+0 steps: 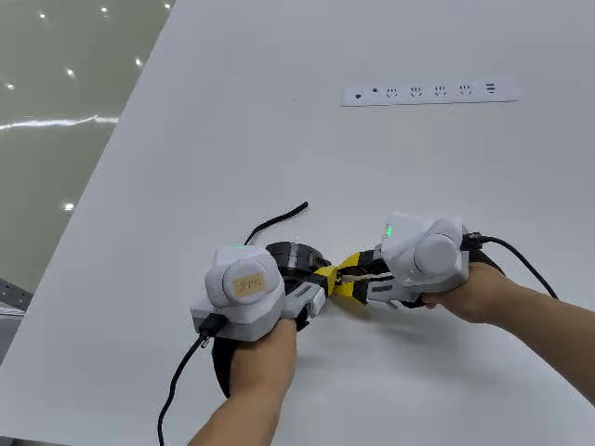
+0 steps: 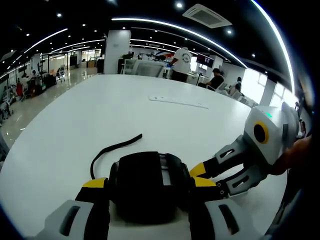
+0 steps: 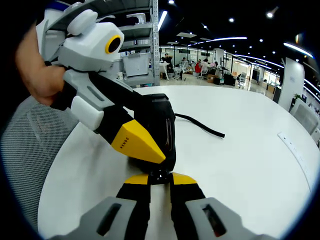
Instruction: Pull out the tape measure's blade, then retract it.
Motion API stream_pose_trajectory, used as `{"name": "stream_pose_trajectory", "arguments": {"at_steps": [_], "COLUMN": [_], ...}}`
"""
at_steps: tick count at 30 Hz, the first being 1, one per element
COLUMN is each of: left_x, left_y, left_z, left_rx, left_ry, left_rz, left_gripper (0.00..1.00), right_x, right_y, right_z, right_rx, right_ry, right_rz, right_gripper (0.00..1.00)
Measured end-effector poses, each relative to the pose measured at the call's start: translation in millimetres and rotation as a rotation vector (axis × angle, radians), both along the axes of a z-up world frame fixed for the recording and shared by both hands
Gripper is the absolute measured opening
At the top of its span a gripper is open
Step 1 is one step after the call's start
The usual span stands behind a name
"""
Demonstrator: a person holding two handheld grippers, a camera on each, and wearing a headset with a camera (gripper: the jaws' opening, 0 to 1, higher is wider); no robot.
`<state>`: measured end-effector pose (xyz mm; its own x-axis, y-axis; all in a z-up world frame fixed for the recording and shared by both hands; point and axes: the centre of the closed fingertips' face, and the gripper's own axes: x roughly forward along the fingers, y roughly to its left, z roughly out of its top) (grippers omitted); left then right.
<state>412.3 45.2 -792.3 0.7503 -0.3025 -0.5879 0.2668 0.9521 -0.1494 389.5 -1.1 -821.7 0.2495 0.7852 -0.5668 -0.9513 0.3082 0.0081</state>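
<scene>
A black tape measure (image 1: 296, 258) lies on the white table (image 1: 279, 121), its black wrist strap (image 1: 279, 218) trailing away from it. My left gripper (image 1: 311, 279) is shut on the case, which sits between its yellow-tipped fingers in the left gripper view (image 2: 145, 170). My right gripper (image 1: 351, 277) comes in from the right, tip to tip with the left one. In the right gripper view, the right gripper (image 3: 160, 179) is shut on the small blade end at the case's mouth (image 3: 157, 125). No length of blade is drawn out.
A white power strip (image 1: 429, 92) lies flat at the far side of the table. The table's left edge (image 1: 102, 167) drops to a glossy floor. Each gripper trails a black cable toward me. People and desks stand far off in the office.
</scene>
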Motion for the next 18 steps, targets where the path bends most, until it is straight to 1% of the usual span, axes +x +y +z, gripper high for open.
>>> {"name": "stream_pose_trajectory", "arguments": {"at_steps": [9,10,11,12,18], "left_x": [-0.3,-1.3,-1.3,-1.2,-2.4], "left_y": [-0.7,-1.1,-0.9,-0.7,0.8], "left_z": [-0.2,0.4,0.8,1.1,1.5], "left_rx": [0.002,0.002,0.002,0.003,0.001], "left_ry": [0.001,-0.011,-0.006,-0.006,0.002], "left_rz": [-0.009,-0.028,-0.034,-0.034,-0.019], "left_gripper": [0.62,0.62,0.62,0.62,0.62], "right_x": [-0.7,-2.4,-4.4,-3.1,-3.9], "right_y": [0.1,1.2,0.4,1.5,-2.1], "right_z": [-1.1,-0.9,-2.7,-0.8,0.2], "right_rx": [-0.006,-0.011,-0.044,-0.026,-0.043], "right_ry": [-0.009,-0.018,-0.038,-0.034,-0.042], "right_rz": [0.009,0.015,0.028,0.007,0.000], "right_gripper": [0.14,0.15,0.15,0.15,0.17]}}
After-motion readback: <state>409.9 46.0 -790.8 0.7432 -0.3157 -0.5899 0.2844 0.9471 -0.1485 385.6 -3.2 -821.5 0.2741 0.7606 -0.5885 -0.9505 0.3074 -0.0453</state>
